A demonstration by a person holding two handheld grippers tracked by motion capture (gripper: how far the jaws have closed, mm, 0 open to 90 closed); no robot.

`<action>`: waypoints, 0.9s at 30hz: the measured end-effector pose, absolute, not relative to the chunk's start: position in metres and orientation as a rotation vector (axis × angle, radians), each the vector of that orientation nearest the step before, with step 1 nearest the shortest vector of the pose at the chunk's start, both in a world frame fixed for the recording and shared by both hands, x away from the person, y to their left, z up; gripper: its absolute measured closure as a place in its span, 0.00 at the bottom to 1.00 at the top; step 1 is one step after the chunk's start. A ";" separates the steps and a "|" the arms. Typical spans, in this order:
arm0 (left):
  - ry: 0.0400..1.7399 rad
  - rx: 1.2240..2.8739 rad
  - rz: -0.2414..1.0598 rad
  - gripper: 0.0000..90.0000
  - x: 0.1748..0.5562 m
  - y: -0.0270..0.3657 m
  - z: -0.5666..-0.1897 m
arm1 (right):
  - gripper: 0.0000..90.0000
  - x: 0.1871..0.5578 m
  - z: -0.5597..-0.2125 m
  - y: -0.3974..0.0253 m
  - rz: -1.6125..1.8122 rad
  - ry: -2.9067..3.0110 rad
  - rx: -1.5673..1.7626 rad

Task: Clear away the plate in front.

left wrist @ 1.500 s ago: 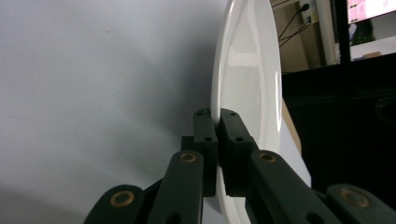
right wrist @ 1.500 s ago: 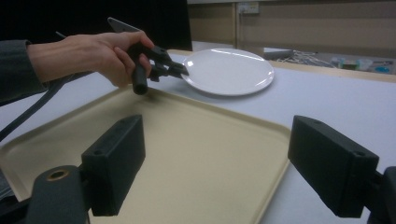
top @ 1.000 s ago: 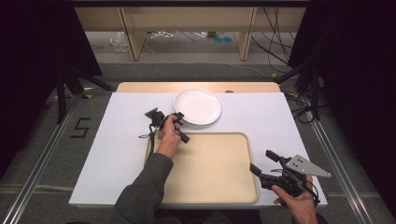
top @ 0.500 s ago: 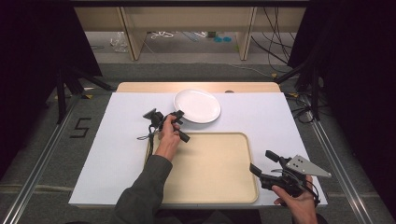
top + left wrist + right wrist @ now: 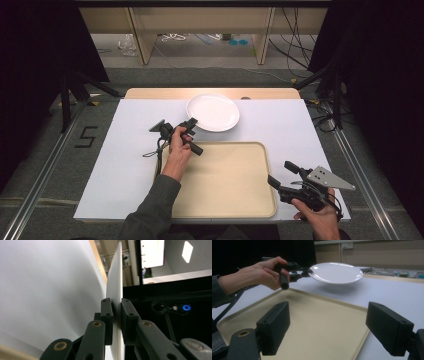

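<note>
A white plate (image 5: 214, 112) hangs just above the white sheet at the back middle and casts a shadow beneath it. My left gripper (image 5: 192, 123) is shut on its near-left rim, held by a hand that reaches over the tray's left edge. In the left gripper view the plate's edge (image 5: 116, 277) runs up from between the closed jaws of that gripper (image 5: 116, 305). A beige tray (image 5: 225, 182) lies in front of the plate. My right gripper (image 5: 281, 173) stands open by the tray's right front corner, nothing between its jaws. The right gripper view looks past its gripper (image 5: 332, 326) across the tray (image 5: 317, 312) to the plate (image 5: 335, 272).
A white sheet (image 5: 120, 160) covers most of the wooden table (image 5: 150, 93). Metal rails run along both sides of the floor, with a "5" mark (image 5: 85, 136) at the left. Cables and table legs lie beyond the far edge.
</note>
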State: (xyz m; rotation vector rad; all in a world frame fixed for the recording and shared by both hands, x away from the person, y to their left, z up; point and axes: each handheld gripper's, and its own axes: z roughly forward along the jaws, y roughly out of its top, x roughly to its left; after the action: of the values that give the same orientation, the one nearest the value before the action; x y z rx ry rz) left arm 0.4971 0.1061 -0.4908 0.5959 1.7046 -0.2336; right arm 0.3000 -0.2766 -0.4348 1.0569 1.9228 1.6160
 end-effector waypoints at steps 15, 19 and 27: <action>1.601 0.577 -0.347 0.91 0.459 0.100 -0.497 | 0.23 0.298 -0.433 -0.278 1.602 1.943 1.071; 1.592 0.583 -0.357 0.90 0.450 0.099 -0.499 | 0.22 0.298 -0.433 -0.278 1.608 1.939 1.070; 1.559 0.598 -0.369 0.91 0.428 0.106 -0.500 | 0.22 0.298 -0.432 -0.278 1.604 1.943 1.071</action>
State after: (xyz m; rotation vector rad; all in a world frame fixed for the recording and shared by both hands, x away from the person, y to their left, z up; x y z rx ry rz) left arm 0.4284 0.1060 -0.5001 0.5977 1.5591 -0.3688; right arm 0.2981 -0.2782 -0.4324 1.0710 1.9432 1.6039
